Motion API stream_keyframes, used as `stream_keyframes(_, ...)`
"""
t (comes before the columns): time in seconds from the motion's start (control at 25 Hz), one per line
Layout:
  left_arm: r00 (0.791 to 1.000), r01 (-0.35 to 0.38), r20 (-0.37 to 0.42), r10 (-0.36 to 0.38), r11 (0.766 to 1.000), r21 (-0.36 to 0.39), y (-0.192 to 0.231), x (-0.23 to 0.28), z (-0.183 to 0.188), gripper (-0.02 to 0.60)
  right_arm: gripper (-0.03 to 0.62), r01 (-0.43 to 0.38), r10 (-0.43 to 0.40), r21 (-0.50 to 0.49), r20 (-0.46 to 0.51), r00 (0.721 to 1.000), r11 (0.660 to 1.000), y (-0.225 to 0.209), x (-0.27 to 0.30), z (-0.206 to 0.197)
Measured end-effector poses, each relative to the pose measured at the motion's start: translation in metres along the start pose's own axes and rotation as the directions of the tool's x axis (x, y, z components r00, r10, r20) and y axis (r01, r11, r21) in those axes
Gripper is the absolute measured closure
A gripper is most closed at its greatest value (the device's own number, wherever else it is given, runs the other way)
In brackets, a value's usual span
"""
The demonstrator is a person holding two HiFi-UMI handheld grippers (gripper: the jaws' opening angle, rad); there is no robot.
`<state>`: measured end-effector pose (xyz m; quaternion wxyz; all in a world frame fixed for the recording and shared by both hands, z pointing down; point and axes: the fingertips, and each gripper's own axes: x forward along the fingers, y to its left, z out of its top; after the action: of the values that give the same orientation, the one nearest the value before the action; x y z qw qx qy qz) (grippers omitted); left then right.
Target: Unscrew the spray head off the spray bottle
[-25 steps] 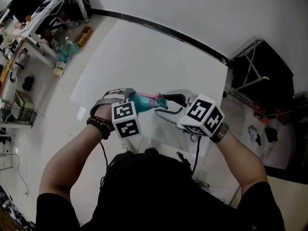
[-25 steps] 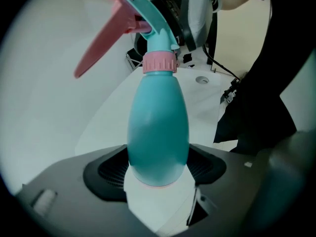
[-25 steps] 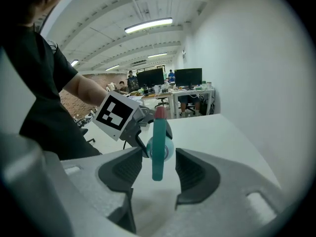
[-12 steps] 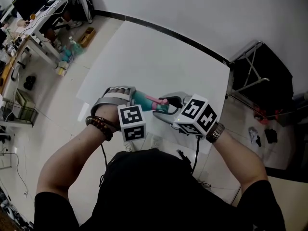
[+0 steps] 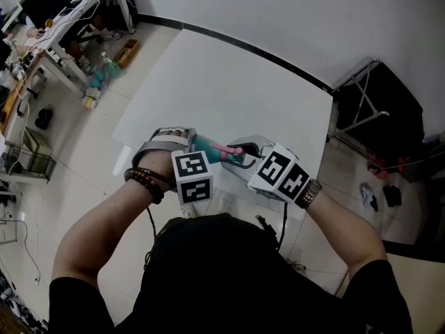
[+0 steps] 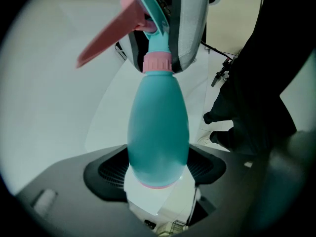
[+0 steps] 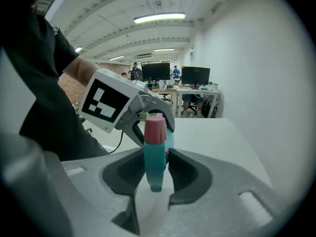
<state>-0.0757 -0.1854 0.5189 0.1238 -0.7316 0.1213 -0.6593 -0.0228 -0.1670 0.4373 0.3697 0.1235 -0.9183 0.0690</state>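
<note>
The teal spray bottle (image 5: 206, 145) hangs in the air over the white table (image 5: 229, 82), lying roughly level. My left gripper (image 5: 182, 142) is shut on its fat body (image 6: 158, 122), its pads (image 6: 111, 169) on both sides near the base. A pink collar (image 6: 158, 62) and pink trigger (image 6: 108, 41) lead to the spray head (image 7: 154, 149), teal with a pink nozzle. My right gripper (image 7: 155, 174) has just been closing, and its dark pads (image 7: 132, 169) now press the spray head from both sides. In the head view it (image 5: 243, 156) meets the bottle from the right.
A black folding frame (image 5: 375, 110) stands right of the table. Cluttered desks (image 5: 62, 19) and boxes line the floor at upper left. The right gripper view shows office desks with monitors (image 7: 192, 78) far behind. My arms and dark torso (image 5: 215, 270) fill the lower head view.
The right gripper has slid left along the spray head and narrowed its jaws onto it. The left gripper and bottle have shifted slightly right and rolled a little.
</note>
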Motion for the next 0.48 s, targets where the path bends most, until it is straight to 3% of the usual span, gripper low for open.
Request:
stream_keyframes(0.12, 0.999, 0.04, 0.02, -0.039, 0.999, -0.008, -0.004, -0.002, 0.001, 0.193, 0.473, 0.02, -0.021, -0.141, -0.005, 1.0, 0.99, 0.004, -0.002, 0.001)
stream_keyframes(0.24, 0.996, 0.082, 0.045, -0.082, 0.997, -0.004, -0.01, -0.006, 0.006, 0.193, 0.473, 0.038, -0.044, -0.314, -0.012, 0.999, 0.949, 0.01, -0.007, -0.001)
stream_keyframes(0.36, 0.991, 0.118, 0.069, -0.118, 0.993, 0.005, -0.017, -0.009, 0.012, 0.193, 0.473, 0.05, -0.068, -0.496, -0.018, 0.998, 0.867, 0.018, -0.012, -0.005)
stream_keyframes(0.48, 0.985, 0.146, 0.089, -0.147, 0.989, 0.016, -0.021, -0.012, 0.017, 0.193, 0.473, 0.063, -0.105, -0.656, -0.026, 0.994, 0.752, 0.024, -0.018, -0.006)
